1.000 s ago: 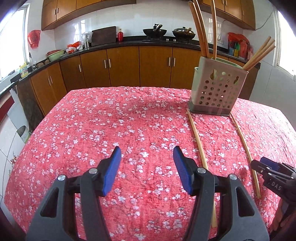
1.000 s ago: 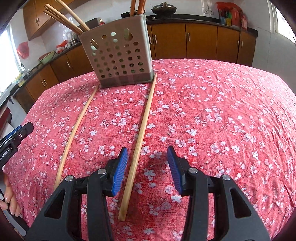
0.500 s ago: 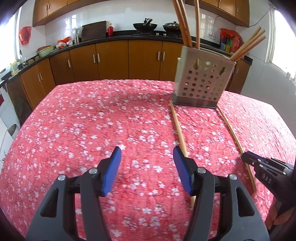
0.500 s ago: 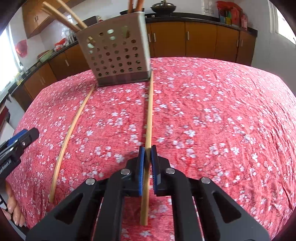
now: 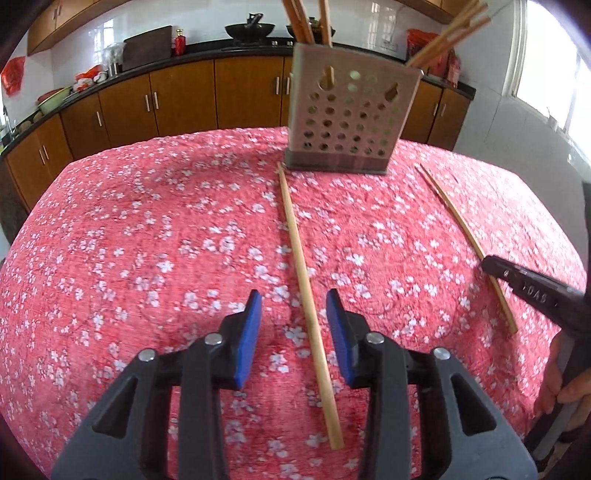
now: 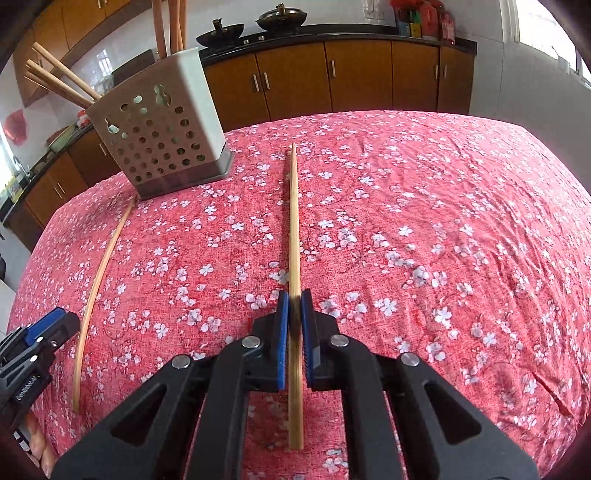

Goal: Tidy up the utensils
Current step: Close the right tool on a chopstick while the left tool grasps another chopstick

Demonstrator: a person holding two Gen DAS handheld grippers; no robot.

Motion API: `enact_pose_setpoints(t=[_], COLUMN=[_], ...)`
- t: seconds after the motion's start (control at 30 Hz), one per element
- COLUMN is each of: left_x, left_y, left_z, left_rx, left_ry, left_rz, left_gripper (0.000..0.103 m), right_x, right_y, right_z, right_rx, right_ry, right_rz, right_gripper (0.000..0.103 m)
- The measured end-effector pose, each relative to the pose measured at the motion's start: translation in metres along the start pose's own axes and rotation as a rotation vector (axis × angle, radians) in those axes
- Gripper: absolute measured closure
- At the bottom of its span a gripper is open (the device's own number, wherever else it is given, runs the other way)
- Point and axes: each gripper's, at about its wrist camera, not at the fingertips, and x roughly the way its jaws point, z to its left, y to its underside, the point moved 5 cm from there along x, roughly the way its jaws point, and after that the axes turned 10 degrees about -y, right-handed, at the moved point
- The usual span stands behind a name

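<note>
I am holding my left gripper low over the bench, its jaws spread, with 1 chopstick lying on the red flowered cloth between the blue pads, touching neither. That stick is running away from me toward the perforated utensil holder, its far tip ending just beside the holder's dark base. The near end is showing past the jaws, uncovered.

The holder is standing upright with more chopsticks leaning out of it; their tops are being cut off by the frame edge, so I cannot count them.

Further right, my right gripper is pinching a second chopstick, jaws pressed together on it nearer its close end. The part between the pads is blurred and dark. From the left camera this gripper is showing only as a black side, covering part of that stick, and the hand on it is half out of frame. Whether the gripped stick is lifted off the cloth I cannot tell.
</note>
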Motion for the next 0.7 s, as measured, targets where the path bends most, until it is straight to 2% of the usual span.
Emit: enact_pose_setpoints(t=[0.03, 0.1, 0.17, 0.5, 0.7], left_x=[0.002, 0.007, 0.010, 0.025, 0.025], left_y=[0.001, 0.004, 0.003, -0.006, -0.006], left_z=[-0.002, -0.004, 0.000, 0.072, 0.079], left_rx=[0.007, 0.019, 0.011, -0.138, -0.137], left_ry=[-0.005, -0.016, -0.045, -0.154, -0.158], left_rz=[0.006, 0.026, 0.030, 0.075, 0.054], left_gripper=[0.076, 0.090, 0.095, 0.095, 0.092], right_x=[-0.001, -0.002, -0.005, 0.002, 0.009], right_y=[0.001, 0.002, 0.003, -0.001, -0.007], right_z=[0.000, 0.000, 0.002, 0.011, 0.010], right_rx=[-0.003, -0.010, -0.019, -0.084, -0.138], right_ry=[-0.002, -0.005, -0.009, 0.016, 0.065], right_rz=[0.001, 0.004, 0.008, 0.021, 0.023], right_gripper=[0.095, 0.095, 0.095, 0.095, 0.095])
